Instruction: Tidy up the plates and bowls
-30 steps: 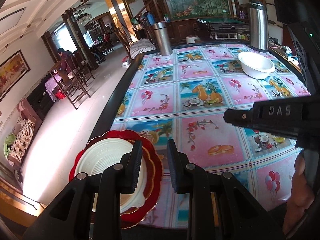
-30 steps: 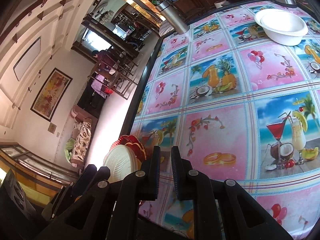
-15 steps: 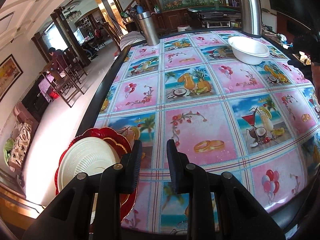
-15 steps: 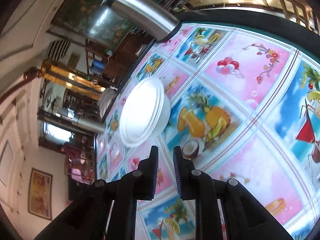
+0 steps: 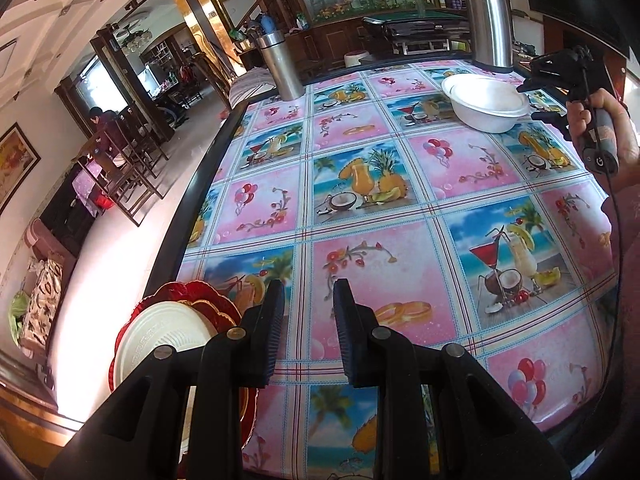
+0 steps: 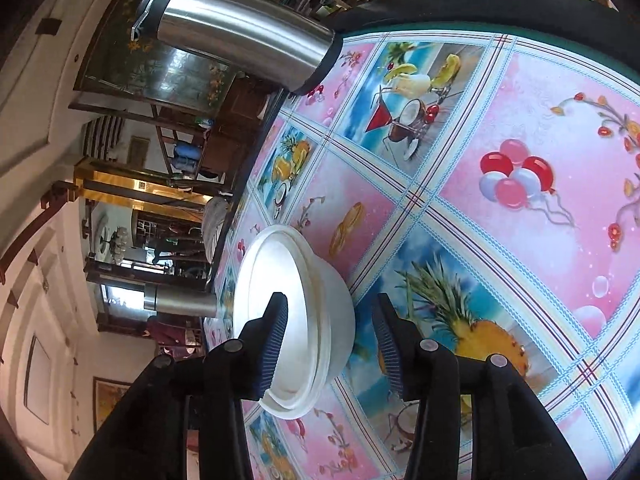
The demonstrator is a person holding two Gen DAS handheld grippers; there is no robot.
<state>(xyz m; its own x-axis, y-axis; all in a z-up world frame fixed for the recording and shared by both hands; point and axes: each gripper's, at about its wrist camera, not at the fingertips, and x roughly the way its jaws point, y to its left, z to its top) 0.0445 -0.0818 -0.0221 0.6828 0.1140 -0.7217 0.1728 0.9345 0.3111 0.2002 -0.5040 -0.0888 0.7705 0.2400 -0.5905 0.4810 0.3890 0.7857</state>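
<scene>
Two grippers are at work over a table (image 5: 400, 184) under a pink fruit-and-cocktail oilcloth. The right gripper (image 6: 330, 334), rolled onto its side, has just been opening its jaws and now straddles the near rim of a white bowl (image 6: 304, 320): one finger sits over the bowl's hollow, the other outside its wall, and neither pad presses on it. From the left wrist camera the same gripper (image 5: 536, 102) shows at the bowl's right edge, carried by the person's right hand (image 5: 600, 136), with a black cable trailing down from the handle.

That white bowl (image 5: 486, 102) stands on the oilcloth, a second rim line suggesting two bowls nested; I cannot tell for sure. Just behind the bowl stands a tall steel thermos (image 5: 490, 20), and a slimmer steel flask (image 5: 280, 66) stands well to the bowl's left, at the table's far left corner.

The left gripper (image 5: 308, 332) hangs at the opposite end of the table from the bowl, jaws parted by a narrow gap with nothing between them. Beside its left finger, at the table's near left corner and far from the bowl, a white ribbed plate (image 5: 160, 344) lies on a red scalloped plate (image 5: 180, 294).
</scene>
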